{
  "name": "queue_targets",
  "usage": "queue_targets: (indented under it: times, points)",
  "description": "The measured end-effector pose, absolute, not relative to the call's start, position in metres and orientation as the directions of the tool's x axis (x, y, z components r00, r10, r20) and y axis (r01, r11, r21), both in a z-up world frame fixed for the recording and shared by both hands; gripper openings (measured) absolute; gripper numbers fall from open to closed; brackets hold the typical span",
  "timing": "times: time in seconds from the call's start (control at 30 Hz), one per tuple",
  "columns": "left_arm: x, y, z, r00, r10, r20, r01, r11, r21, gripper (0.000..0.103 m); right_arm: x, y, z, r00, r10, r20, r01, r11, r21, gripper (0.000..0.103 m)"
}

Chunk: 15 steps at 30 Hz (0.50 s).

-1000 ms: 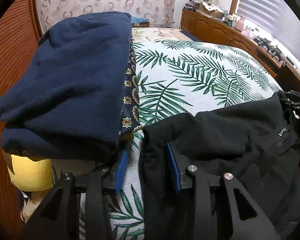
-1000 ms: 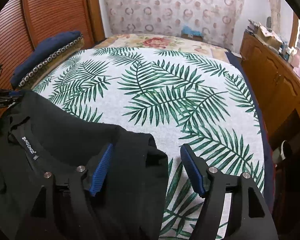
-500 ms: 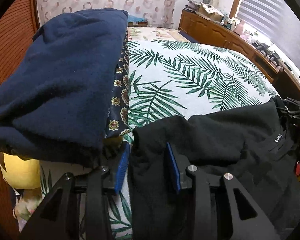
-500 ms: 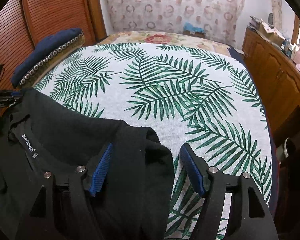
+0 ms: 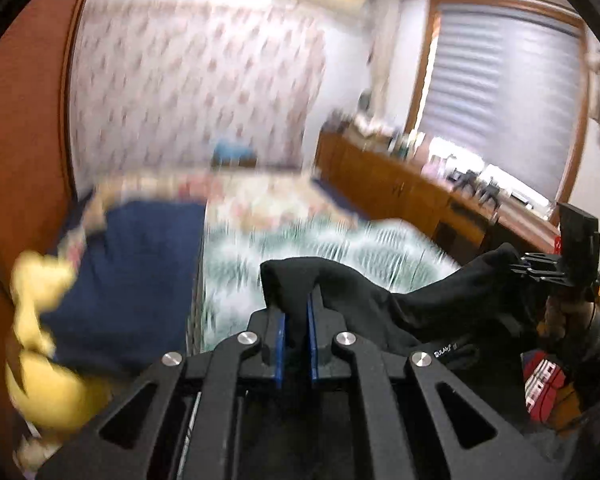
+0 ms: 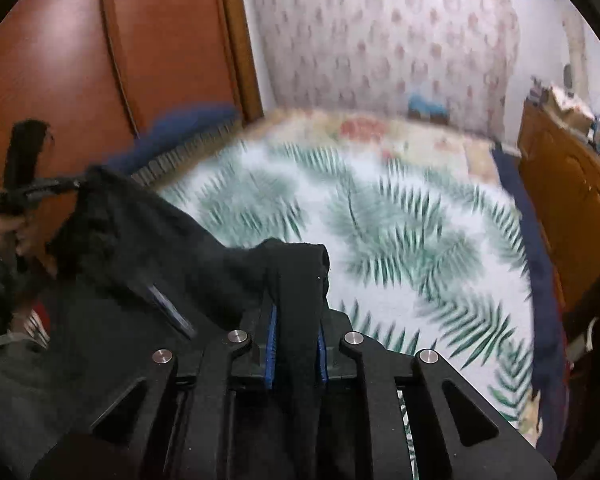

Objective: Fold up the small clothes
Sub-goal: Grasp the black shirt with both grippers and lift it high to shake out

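One black garment (image 5: 380, 304), soft and limp, slung above the palm-print bedspread (image 6: 400, 216). Left gripper (image 5: 296, 332) and right gripper (image 6: 296, 332) each pinch a bunched top corner; likely sags between holds, best kept taut.

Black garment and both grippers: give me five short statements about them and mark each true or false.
1. The left gripper has black garment fabric between its blue pads. True.
2. The right gripper is wide open with nothing between its pads. False: its jaws are closing, clamped on a bunch of the black garment.
3. The garment lies flat on the palm-leaf bedspread. False: it hangs stretched between the two grippers, raised off the bed.
4. A folded navy blanket sits at the bed's left edge in the left wrist view. True.
5. The window blind is rolled fully up. False: it covers the window.
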<state>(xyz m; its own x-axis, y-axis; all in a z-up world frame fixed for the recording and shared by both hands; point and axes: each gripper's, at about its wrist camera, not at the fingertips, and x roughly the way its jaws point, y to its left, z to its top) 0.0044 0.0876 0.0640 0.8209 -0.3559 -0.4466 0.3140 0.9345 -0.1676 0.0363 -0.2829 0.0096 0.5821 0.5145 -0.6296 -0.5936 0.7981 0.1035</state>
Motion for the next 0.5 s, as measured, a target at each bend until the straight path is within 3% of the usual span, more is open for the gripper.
queue_targets:
  times: [0.17, 0.3, 0.5]
  points:
    - [-0.021, 0.093, 0.146, 0.894, -0.345, -0.286, 0.326, 0.939, -0.114, 0.006, -0.002, -0.283, 0.103, 0.704, 0.545, -0.456, -0.598, 0.801, 0.034, 0.012]
    - [-0.033, 0.112, 0.178, 0.923, -0.322, -0.212, 0.306, 0.946, -0.105, 0.006, -0.020, -0.293, 0.173, 0.771, 0.551, -0.320, -0.586, 0.810, -0.014, 0.012]
    - [-0.055, 0.130, 0.211, 0.950, -0.291, -0.115, 0.283, 0.956, -0.083, 0.006, -0.039, -0.303, 0.235, 0.810, 0.545, -0.216, -0.567, 0.822, -0.053, 0.012]
